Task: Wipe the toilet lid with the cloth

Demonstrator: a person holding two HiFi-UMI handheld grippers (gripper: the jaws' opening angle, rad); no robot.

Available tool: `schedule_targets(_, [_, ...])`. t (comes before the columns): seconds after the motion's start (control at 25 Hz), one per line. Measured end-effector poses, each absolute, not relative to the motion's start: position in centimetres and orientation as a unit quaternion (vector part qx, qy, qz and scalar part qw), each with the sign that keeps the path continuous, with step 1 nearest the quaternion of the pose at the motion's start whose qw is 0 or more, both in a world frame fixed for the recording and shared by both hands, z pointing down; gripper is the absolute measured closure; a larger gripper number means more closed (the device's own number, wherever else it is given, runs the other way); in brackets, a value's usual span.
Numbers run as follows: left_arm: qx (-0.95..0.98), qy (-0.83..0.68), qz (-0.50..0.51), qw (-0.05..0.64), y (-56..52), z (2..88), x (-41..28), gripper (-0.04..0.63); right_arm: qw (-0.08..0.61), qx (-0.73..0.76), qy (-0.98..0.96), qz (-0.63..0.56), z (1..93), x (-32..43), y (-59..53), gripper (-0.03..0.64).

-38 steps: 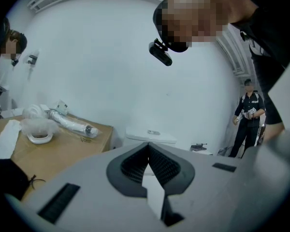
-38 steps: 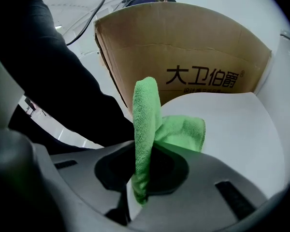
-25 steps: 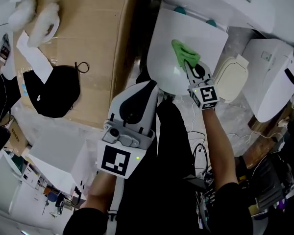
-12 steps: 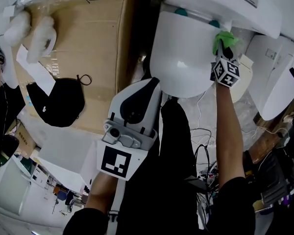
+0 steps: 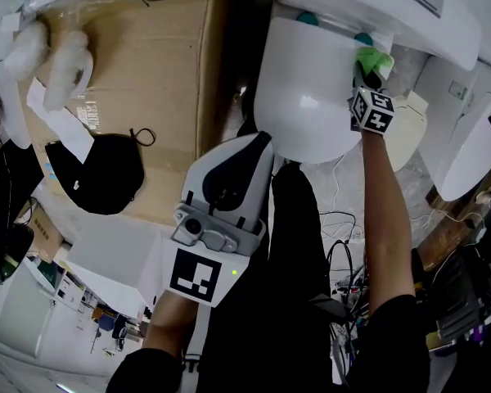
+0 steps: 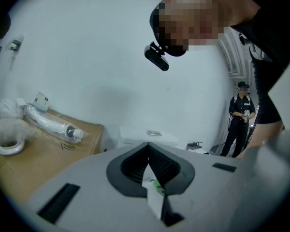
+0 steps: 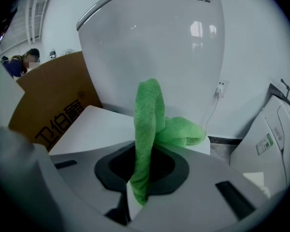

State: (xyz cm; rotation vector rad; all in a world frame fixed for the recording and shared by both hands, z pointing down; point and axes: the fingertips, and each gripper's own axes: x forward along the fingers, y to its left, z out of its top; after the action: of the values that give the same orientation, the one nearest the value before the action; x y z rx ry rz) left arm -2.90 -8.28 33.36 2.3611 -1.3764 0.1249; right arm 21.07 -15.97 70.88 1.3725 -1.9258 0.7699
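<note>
A broad sheet of brown cardboard (image 5: 155, 80) fills the upper left of the head view, beside a white toilet whose cistern (image 5: 376, 2) runs along the top edge. Below the cistern the toilet lid (image 5: 303, 97) lies closed, a glossy white oval with its rounded front edge towards the person. The left gripper (image 5: 258, 142) is held low, off the lid's front edge and clear of its surface; its own view shows the two dark pads pressed together with nothing between them. A black bag (image 5: 98, 174) rests on the cardboard near its lower edge, well apart from the toilet. The right gripper (image 5: 367, 76) reaches out at the end of an extended arm to the lid's back right corner, its marker cube facing up. Its jaws are clamped on the green cloth (image 5: 374, 58), which rises between them in a folded strip with a bunch spilling to the right. The cloth sits at that back right corner, just beside a small teal hinge cap (image 5: 362, 38), right under the cistern
</note>
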Motion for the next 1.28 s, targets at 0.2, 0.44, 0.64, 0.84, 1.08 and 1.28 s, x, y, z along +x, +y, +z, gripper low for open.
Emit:
schedule_targets(0.2, [0.846,-0.493,0.042,0.199,-7.8,33.3,-2.4,0.589,0.335,0.479,-0.762,0.278,70.7,19.8,-16.7,0.566])
schedule_targets(0.44, [0.840,-0.503,0.041,0.197,-6.7,33.3,-2.4,0.589,0.384,0.379,-0.808,0.236,70.7,16.8,-16.9,0.566])
schedule_targets(0.64, [0.836,-0.511,0.037,0.194,-5.4,33.2,-2.0,0.589,0.420,0.284,-0.840,0.192,70.8,14.1,-15.2,0.566])
schedule_targets(0.84, [0.834,-0.517,0.034,0.192,-3.8,32.9,-1.5,0.589,0.454,0.185,-0.862,0.126,71.4,11.5,-11.1,0.566])
schedule_targets(1.08, [0.832,-0.522,0.033,0.187,-2.3,32.4,-1.4,0.589,0.457,0.117,-0.876,0.104,72.0,10.6,-3.9,0.566])
schedule_targets(1.28, [0.831,-0.524,0.032,0.186,-1.0,32.1,-1.1,0.589,0.453,0.078,-0.880,0.119,72.6,11.1,4.1,0.566])
